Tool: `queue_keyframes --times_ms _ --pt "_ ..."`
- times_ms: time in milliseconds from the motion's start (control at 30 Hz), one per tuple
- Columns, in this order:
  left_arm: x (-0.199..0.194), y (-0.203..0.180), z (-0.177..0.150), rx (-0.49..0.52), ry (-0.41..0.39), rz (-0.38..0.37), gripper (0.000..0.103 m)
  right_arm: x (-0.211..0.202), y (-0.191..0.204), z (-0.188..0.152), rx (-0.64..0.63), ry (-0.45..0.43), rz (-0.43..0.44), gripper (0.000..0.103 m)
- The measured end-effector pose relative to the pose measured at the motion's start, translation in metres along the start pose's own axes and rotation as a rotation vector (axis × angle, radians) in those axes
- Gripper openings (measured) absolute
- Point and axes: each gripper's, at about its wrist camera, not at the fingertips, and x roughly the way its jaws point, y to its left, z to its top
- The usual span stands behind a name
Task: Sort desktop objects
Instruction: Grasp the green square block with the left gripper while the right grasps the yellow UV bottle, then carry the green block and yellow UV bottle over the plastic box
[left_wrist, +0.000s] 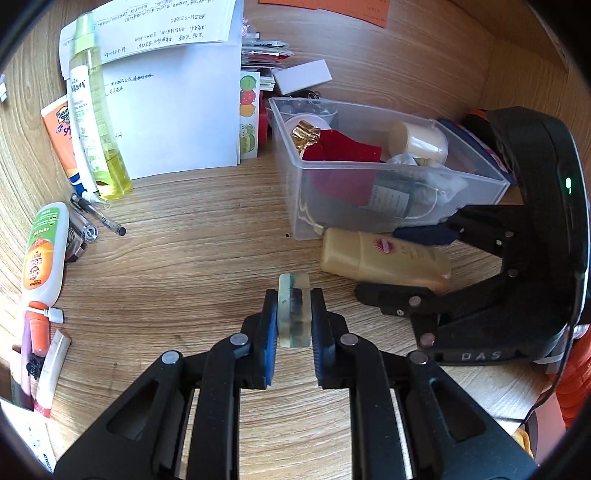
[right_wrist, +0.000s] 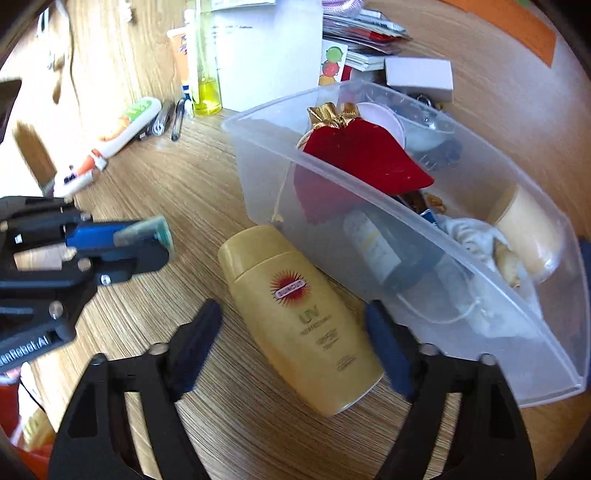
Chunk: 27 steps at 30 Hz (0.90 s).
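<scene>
left tongs (left_wrist: 294, 317) clenched on pale eraser block (left_wrist: 293, 310) lower centre, right tongs (right_wrist: 293, 349) released astride yellow sunscreen bottle (right_wrist: 299, 317), clear bin (right_wrist: 480, 295) right

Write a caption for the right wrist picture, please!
Open right gripper straddles a lying gold sunscreen bottle beside the clear plastic bin.

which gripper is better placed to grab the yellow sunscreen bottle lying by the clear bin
Right. The right gripper is open with its fingers either side of the yellow sunscreen bottle, which lies on the desk against the clear bin. The left gripper is already shut on a small translucent block.
</scene>
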Motion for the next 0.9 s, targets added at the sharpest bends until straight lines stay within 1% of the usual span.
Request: queue_keyframes --times_ms 33,133,200,233,367,500,633,733,767,833,900 --pt "0.000 0.000 0.000 0.000 0.000 -0.002 0.015 0.001 -0.001 0.001 0.011 0.004 0.032 0.060" --pt "-0.001 0.003 0.000 -0.001 -0.004 -0.006 0.015 -0.001 0.005 0.000 -0.006 -0.002 0.033 0.052" --pt "-0.001 0.003 0.000 -0.001 -0.005 -0.010 0.015 -0.003 0.009 -0.002 -0.014 0.004 0.044 0.043" --pt "-0.001 0.003 0.000 0.000 -0.004 -0.012 0.015 -0.004 0.012 -0.002 -0.017 0.007 0.041 0.042" --pt "0.001 -0.002 -0.001 0.019 0.008 -0.009 0.015 -0.011 0.014 -0.010 -0.023 0.021 0.060 0.041" --pt "0.006 -0.011 -0.003 0.061 0.030 0.016 0.015 -0.024 0.005 -0.023 0.027 0.028 0.132 0.039" --pt "0.010 -0.017 -0.004 0.081 0.044 0.027 0.015 -0.030 -0.009 -0.030 0.092 0.008 0.151 0.037" --pt "0.009 -0.017 -0.003 0.059 0.045 0.004 0.015 -0.039 -0.020 -0.031 0.135 -0.031 0.165 0.030" --pt "0.008 -0.017 -0.003 0.052 0.043 -0.003 0.015 -0.043 -0.022 -0.031 0.146 -0.047 0.167 0.025" --pt "0.005 -0.018 -0.001 0.054 0.035 0.000 0.015 -0.048 -0.025 -0.029 0.154 -0.066 0.180 0.024" --pt "0.003 -0.021 0.001 0.060 0.029 -0.003 0.015 -0.049 -0.022 -0.029 0.135 -0.067 0.160 0.024"
